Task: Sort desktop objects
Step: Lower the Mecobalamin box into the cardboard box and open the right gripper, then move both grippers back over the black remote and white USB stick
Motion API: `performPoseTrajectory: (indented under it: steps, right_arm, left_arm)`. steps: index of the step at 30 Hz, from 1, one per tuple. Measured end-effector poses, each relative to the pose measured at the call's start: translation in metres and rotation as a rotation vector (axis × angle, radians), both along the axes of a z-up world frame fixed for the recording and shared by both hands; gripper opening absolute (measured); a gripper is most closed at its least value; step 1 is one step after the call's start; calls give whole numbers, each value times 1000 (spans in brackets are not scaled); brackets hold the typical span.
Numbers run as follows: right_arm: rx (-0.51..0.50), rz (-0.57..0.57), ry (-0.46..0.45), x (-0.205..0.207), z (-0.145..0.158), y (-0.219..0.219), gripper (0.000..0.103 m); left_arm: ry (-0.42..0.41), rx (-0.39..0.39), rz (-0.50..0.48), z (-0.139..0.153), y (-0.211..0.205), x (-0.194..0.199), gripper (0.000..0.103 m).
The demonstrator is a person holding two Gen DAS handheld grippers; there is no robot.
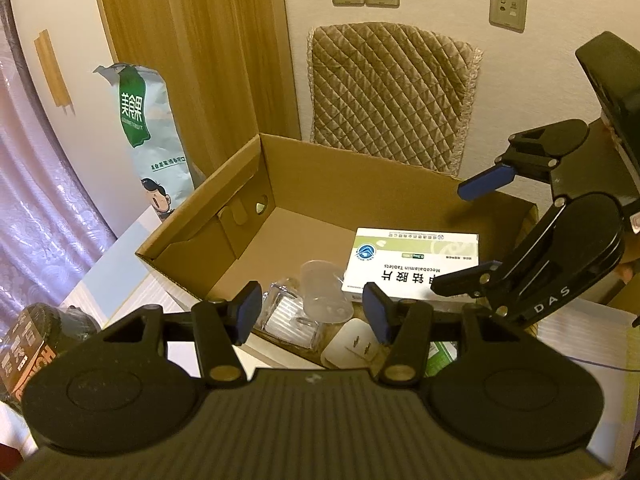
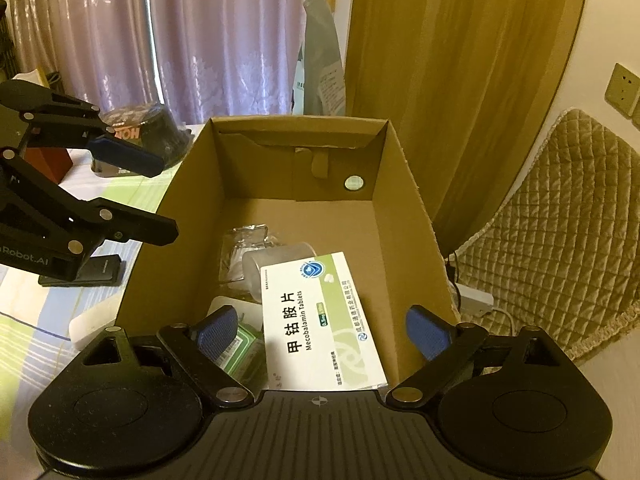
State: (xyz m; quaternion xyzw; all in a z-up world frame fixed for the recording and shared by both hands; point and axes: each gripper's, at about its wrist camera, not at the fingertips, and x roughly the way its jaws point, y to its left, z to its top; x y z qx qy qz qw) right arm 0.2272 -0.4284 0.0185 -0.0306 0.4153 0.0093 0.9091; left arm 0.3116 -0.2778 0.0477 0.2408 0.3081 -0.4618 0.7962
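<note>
An open cardboard box [image 2: 404,200] stands on the worktop [image 2: 36,320], and several sorted things lie inside it, gathered at one end of its floor; a white and green medicine carton [image 2: 320,320], printed "Mecobalamin Tablets", lies flat on top of the others; beside it a clear plastic cup [image 1: 324,292] lies on its side, touching a crumpled transparent packet [image 1: 284,316]; a white plug adapter [image 1: 352,344] rests close to the near wall of the box in the left wrist view, and a small green packet [image 2: 244,352] lies partly under the carton.

The left gripper [image 1: 312,312] is held above this end of the box with its fingers spread apart and nothing between them; the right gripper [image 2: 324,332] is also released, its blue pads [image 2: 218,330] wide open over the carton and not touching it; each gripper is seen from the side in the view of the other.

Outside the box, a dark round container [image 2: 148,136] with red lettering stands on the worktop, and a flat black object [image 2: 100,270] and a white object [image 2: 96,326] lie near the box wall; a tall green and white bag [image 1: 152,148] stands upright behind the box; a chair with a quilted cover [image 1: 392,96] is on the far side.
</note>
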Motion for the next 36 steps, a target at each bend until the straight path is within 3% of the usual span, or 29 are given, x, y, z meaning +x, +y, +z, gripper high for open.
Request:
performPoseTrajectory:
  steps: [17,28,36]
  right_arm:
    - [22,-5,-63,-34,29,35,94]
    - [101,118,-136,-52,52,124,93]
    - [157,158,-37,-46,15,191,93]
  left_arm:
    - [-10,-20,61,12,53,-27,53]
    - [-16,35,222,6,161,-37,58]
    - [4,71,324,-8,239,-48,61]
